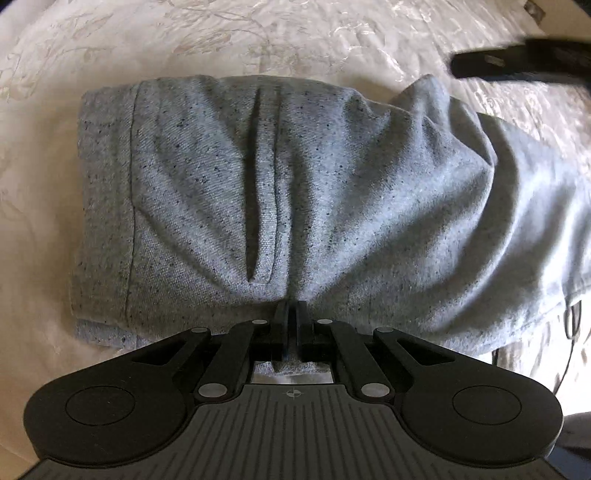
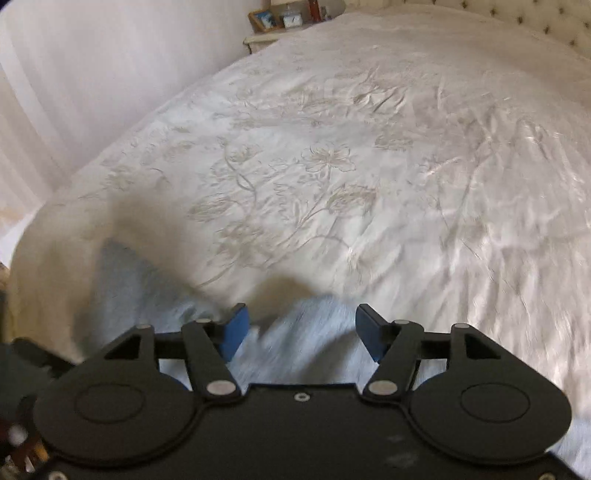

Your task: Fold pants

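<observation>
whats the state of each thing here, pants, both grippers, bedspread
grey pants: folded over in layers, bunched and creased, lying on the bedspread
left gripper: jaws shut on the near edge of the pants
right gripper: jaws open, holding nothing, above the pants
bedspread: spread over the bed, lightly wrinkled

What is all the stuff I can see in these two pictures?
pants: one, speckled grey, part folded on the bed.
bedspread: one, cream with stitched flowers, covering the bed.
nightstand: one, pale, far corner by the wall, small items on top.
picture frame: one, wooden, on the nightstand.
headboard: one, cream, tufted, far right.
left tongs: black, shut on the pants' near edge.
right tongs: black with blue pads, open above the pants.
</observation>
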`<move>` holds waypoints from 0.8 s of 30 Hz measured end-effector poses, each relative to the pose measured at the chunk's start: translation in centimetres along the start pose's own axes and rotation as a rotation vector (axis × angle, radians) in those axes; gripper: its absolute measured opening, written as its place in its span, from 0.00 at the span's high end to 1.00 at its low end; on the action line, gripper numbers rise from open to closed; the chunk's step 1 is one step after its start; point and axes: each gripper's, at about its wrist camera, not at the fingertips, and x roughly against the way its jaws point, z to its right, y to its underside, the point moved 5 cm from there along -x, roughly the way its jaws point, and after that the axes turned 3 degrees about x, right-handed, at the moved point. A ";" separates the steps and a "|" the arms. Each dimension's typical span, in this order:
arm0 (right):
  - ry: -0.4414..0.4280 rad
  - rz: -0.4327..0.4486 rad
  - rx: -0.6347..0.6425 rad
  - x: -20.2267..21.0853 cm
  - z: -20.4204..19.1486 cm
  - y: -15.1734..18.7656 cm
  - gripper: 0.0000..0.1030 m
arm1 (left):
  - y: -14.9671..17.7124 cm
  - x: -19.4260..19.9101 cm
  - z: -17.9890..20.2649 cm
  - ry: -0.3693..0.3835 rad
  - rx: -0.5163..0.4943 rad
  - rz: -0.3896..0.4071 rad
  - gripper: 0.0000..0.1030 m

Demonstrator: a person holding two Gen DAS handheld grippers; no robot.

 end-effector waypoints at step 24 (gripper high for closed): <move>-0.113 -0.117 0.003 -1.2 -2.2 6.2 0.95 | -12.9 3.6 1.8 -0.050 0.002 0.296 0.96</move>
